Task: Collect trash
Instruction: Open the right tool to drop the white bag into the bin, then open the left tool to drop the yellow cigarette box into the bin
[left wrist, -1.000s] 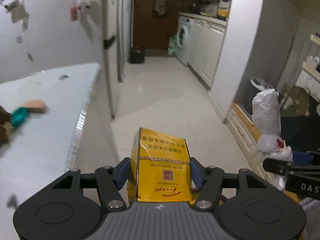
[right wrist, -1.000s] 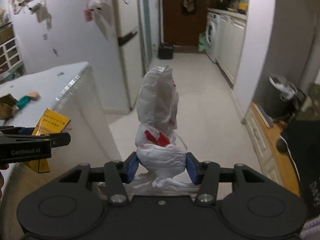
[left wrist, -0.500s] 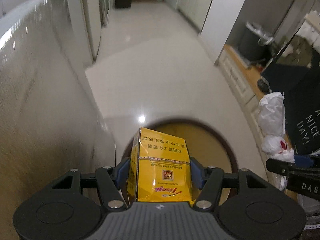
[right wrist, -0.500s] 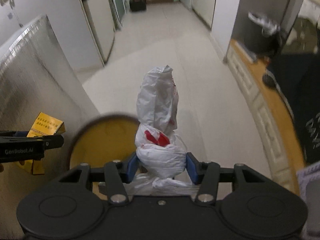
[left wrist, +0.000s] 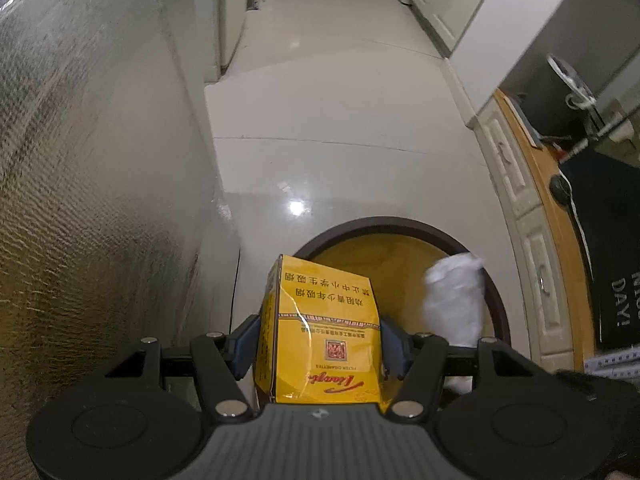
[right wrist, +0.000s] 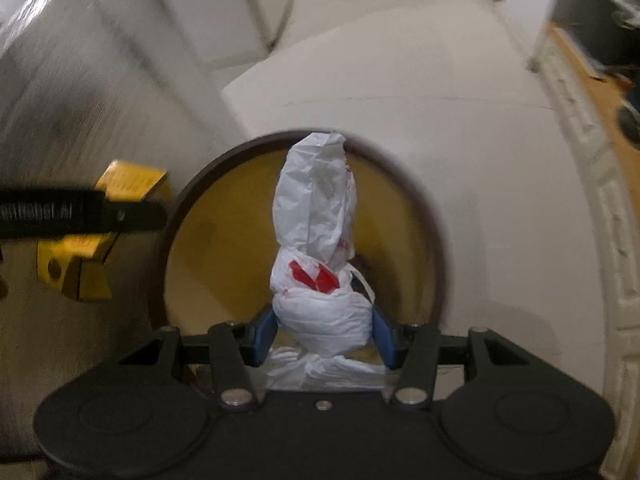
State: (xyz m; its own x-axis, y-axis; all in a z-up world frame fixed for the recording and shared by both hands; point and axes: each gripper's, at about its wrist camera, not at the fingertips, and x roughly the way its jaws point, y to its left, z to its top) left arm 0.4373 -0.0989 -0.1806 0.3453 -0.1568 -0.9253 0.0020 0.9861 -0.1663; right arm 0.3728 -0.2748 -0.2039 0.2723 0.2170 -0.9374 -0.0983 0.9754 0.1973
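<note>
A tall silvery wall with a bumpy shine (left wrist: 80,184) stands on one side, and the pale shiny tile floor (left wrist: 340,120) runs away past it. Down on that floor sits the round bin with a dark brown rim and a yellow inside (right wrist: 208,248), and that is where the trash goes. I think the step in hand is the drop: both pieces of trash are picked up and are held over or near the bin's mouth. The scrunched white plastic bag with red marks (right wrist: 320,248) is right above the yellow inside, with its top end reaching the far rim. The yellow cardboard cigarette box with red writing (left wrist: 320,332) is at the near left edge of the bin; seen from the right wrist it looks to be a bit outside the rim, so it may need to slide over first. Next, I think, each set of tongs must let go once its piece is over the hole, or the piece could hit the rim and land on the floor. The left gripper (left wrist: 319,348) is about half open, and its blue pads press on both sides of the box and hold it tight. The right gripper (right wrist: 323,338) is about half open too, and its blue pads squeeze the fat bottom lump of the bag. Neither one touches the bin.
</note>
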